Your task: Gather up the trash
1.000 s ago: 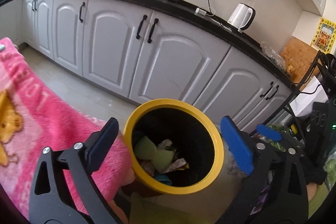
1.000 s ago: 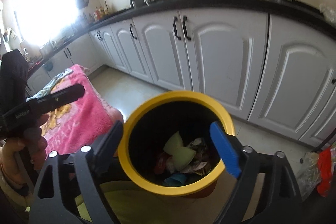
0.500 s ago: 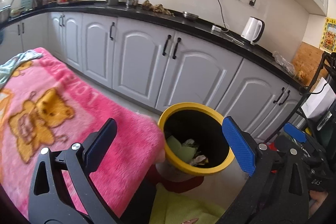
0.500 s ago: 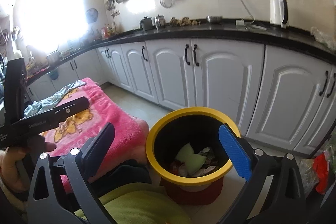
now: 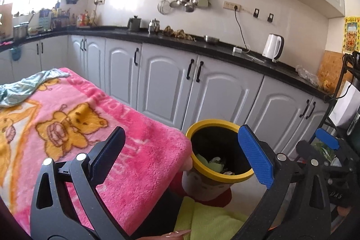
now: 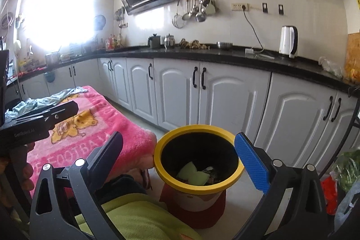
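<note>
In the left wrist view, the left hand-held gripper fills the lower frame with its jaws spread wide and nothing between them. The yellow-rimmed trash bin stands on the floor at lower centre, just beside the corner of the pink blanket, with crumpled trash lying inside it. In the right wrist view, the right hand-held gripper also stands fully open and holds nothing; the bin sits at lower centre of that frame. White cabinets run behind, under a dark surface carrying a white kettle.
</note>
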